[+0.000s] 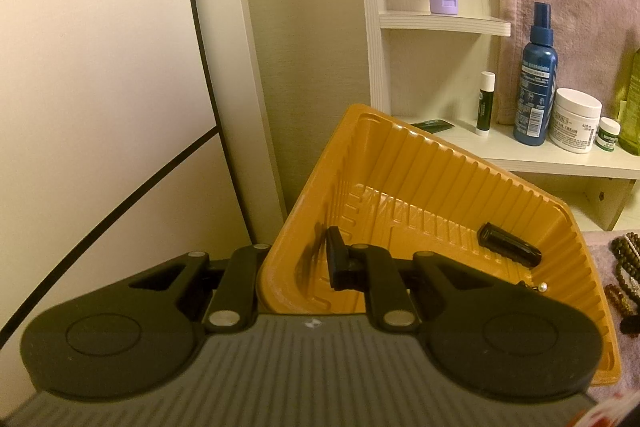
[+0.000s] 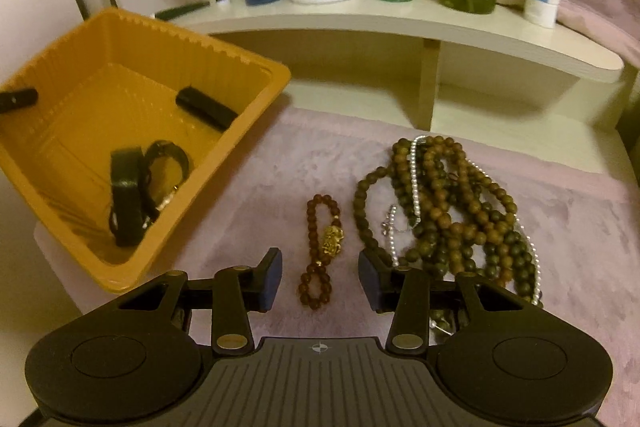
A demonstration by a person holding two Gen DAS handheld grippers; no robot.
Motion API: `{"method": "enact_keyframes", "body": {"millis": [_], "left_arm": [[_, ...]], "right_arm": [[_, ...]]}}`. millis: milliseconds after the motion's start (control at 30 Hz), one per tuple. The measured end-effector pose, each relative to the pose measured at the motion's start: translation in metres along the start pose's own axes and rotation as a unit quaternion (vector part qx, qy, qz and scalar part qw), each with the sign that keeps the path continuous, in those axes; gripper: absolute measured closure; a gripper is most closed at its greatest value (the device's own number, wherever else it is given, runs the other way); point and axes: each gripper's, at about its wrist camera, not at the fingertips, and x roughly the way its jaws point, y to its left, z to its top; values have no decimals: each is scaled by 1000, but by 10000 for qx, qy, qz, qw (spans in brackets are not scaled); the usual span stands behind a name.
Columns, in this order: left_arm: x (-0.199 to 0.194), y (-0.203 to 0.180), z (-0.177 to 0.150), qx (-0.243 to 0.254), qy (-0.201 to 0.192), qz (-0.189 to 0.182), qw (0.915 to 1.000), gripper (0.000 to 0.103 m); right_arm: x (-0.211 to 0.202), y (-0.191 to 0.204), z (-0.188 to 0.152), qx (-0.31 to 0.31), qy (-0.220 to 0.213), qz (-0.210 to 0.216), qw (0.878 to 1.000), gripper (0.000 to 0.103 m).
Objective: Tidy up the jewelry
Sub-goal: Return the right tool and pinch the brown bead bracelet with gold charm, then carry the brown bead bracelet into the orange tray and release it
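Tray [image 1: 404, 163] tilted, its wall clamped between the left gripper [image 1: 296, 263] jaws, apparently to present the opening for loading; black bands and a dark tube [image 2: 206, 109] already lie inside. Right gripper [image 2: 320, 277] jaws stand wide apart, holding nothing. Red-brown beaded bracelet [image 2: 322, 247] lies on the pink-covered bench directly between them; tangled necklaces [image 2: 448, 211] just right.

Dim warm light, soft blur (edges bowed).
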Motion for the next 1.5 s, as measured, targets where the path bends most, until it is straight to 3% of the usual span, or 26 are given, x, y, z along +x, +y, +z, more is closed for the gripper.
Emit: {"method": "enact_keyframes", "body": {"millis": [100, 267, 333, 600, 867, 1267, 1500], "left_arm": [[0, 0, 0, -6, 3, 0, 10000, 89], [1, 0, 0, -16, 5, -4, 10000, 89], [0, 0, 0, -12, 5, -6, 10000, 89], [1, 0, 0, -17, 5, -4, 10000, 89], [1, 0, 0, -17, 4, -3, 10000, 89], [0, 0, 0, -23, 7, -6, 10000, 89], [0, 0, 1, -31, 14, -12, 10000, 89]], "right_arm": [[6, 7, 1, -211, -52, -185, 9996, 66], [11, 15, 1, -572, -98, -361, 9977, 91], [12, 15, 1, -607, -93, -330, 9976, 96], [-1, 7, 4, -183, -130, -123, 9997, 98], [-31, -6, 21, 521, -511, 264, 9970, 98], [-57, 21, 66, 718, -1209, 1057, 9844, 98], [-46, 46, 90, 595, -1363, 1460, 9780, 98]]}}
